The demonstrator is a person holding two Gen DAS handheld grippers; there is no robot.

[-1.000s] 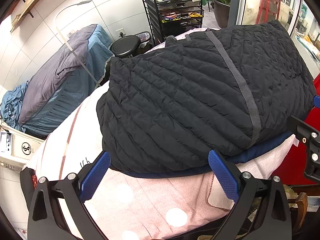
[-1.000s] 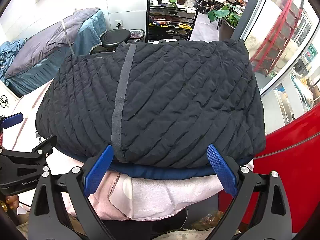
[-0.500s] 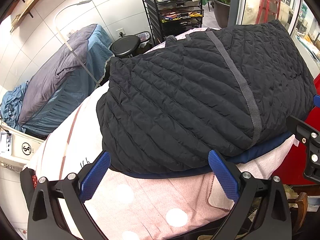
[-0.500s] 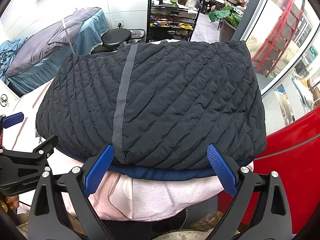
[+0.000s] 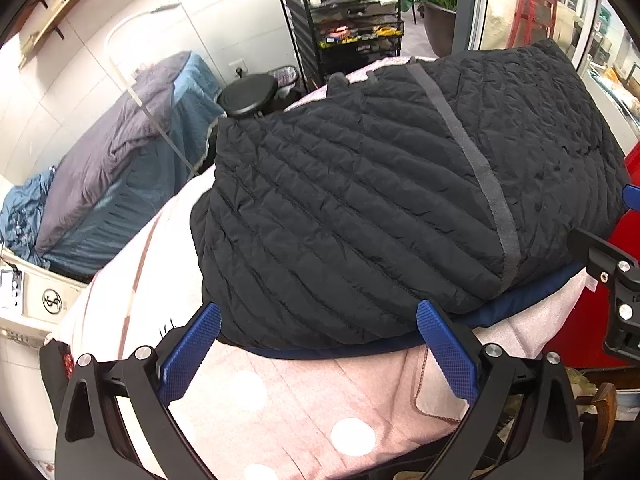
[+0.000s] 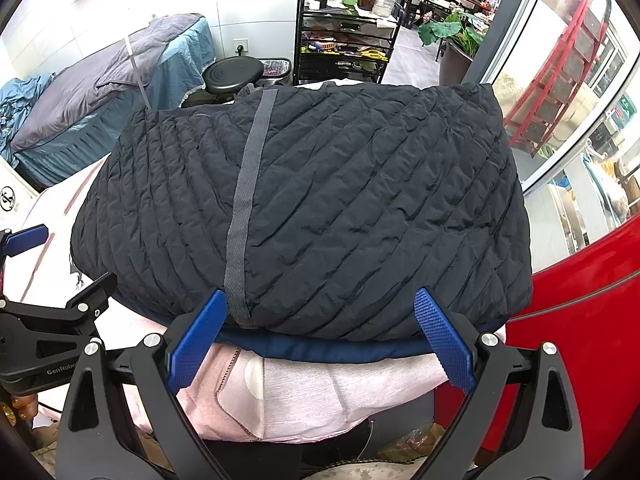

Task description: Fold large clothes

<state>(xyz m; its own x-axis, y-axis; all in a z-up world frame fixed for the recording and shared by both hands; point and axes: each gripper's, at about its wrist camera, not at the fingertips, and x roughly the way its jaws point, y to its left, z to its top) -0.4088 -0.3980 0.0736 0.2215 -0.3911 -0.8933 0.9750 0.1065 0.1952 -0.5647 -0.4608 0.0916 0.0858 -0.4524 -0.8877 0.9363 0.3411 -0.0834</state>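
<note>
- My left gripper (image 5: 318, 354) and right gripper (image 6: 318, 340) both stand released, jaws wide apart at the bench's near edge, gripping nothing.
- The folded black quilted jacket (image 6: 304, 208) lies on the pink-covered bench (image 5: 304, 392), navy lining showing underneath.
- A black wire rack (image 6: 340, 44) holds bottles and small clutter I can't identify.
- A draped bed (image 5: 120, 160) stands behind.

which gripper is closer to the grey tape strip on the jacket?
Right. The right gripper has its left finger tip right beside the lower end of the grey strip. The left gripper sits further along the hem, strip beyond its right finger.
</note>
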